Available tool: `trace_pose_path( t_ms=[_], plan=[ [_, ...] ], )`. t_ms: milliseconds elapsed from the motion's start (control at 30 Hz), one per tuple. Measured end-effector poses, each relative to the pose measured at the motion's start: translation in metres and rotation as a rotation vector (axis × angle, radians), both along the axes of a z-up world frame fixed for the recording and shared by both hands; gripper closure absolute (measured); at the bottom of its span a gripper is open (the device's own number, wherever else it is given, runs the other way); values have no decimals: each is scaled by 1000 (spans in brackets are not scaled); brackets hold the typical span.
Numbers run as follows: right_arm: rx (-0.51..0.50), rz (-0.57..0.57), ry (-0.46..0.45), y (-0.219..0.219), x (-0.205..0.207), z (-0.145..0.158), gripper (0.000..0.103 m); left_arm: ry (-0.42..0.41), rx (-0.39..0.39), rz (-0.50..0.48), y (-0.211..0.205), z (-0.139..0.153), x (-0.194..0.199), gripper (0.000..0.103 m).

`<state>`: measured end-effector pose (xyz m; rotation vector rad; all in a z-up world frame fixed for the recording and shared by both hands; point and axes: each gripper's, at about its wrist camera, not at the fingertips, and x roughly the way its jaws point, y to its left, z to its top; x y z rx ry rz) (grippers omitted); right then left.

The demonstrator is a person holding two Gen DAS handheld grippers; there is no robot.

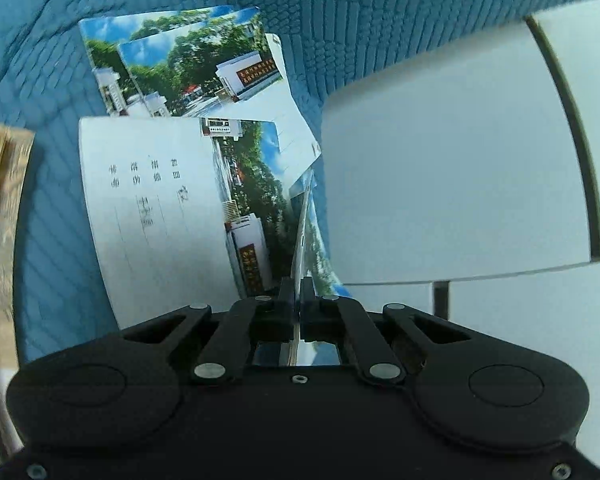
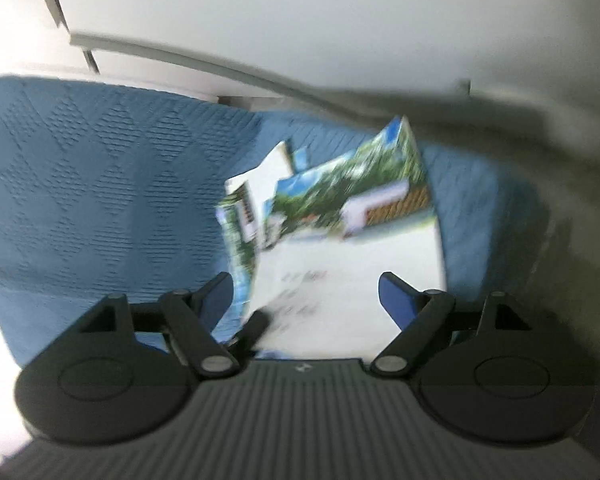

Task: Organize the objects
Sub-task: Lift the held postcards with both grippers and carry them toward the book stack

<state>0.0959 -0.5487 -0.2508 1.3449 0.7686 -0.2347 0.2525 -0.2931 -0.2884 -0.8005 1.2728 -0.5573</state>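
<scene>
Several photo-cover notebooks lie overlapped on a blue quilted bed cover [image 1: 340, 20]. One white notebook [image 1: 152, 200] with handwriting lies nearest, two more [image 1: 188, 64] beyond it. My left gripper [image 1: 299, 286] is shut on the edge of a thin notebook [image 1: 310, 224], held on edge and seen nearly end-on. In the blurred right wrist view, my right gripper [image 2: 306, 292] is open, its blue pads [image 2: 396, 300] either side of the near end of a notebook [image 2: 352, 248] in the pile. A dark finger [image 2: 256, 326] touches that notebook's lower left.
A stack of brownish books [image 1: 0, 220] sits at the far left edge. White panels with dark seams [image 1: 480, 160] stand right of the bed. In the right wrist view a white wall [image 2: 260, 8] rises behind the bed cover [image 2: 80, 180].
</scene>
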Motion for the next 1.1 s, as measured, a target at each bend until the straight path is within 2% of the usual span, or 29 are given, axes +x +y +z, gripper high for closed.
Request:
trace_pose_path(
  t_ms=[133,300,433,567,700,800,867,900,933,967,1100],
  plan=[
    [117,-62,13,32,-10,-4,21,26,-26,57,3,-1,-8,102],
    [251,-145,65,54,-14,-38,21,45,-16,93,6,-7,-17,102],
    [297,-186,95,58,-18,-66,21,98,-36,133,11,-13,-19,102],
    [365,-268,63,54,-24,-85,22,98,-28,152,11,-7,-21,102],
    [356,-310,70,38,-24,-96,24,78,-24,172,16,-1,-27,102],
    [336,-328,68,27,-29,-99,40,62,-15,180,23,1,-34,102],
    [297,-315,56,20,-31,-96,79,60,-20,171,27,0,-40,102],
    [267,-295,48,16,-32,-91,81,64,-24,174,30,-1,-43,102],
    [233,-274,32,14,-31,-86,90,70,-30,176,32,-1,-46,102],
    [199,-255,14,12,-31,-80,93,73,-35,177,35,0,-49,102],
    [112,-181,-50,11,-26,-50,95,69,-69,181,46,13,-53,102]
  ],
)
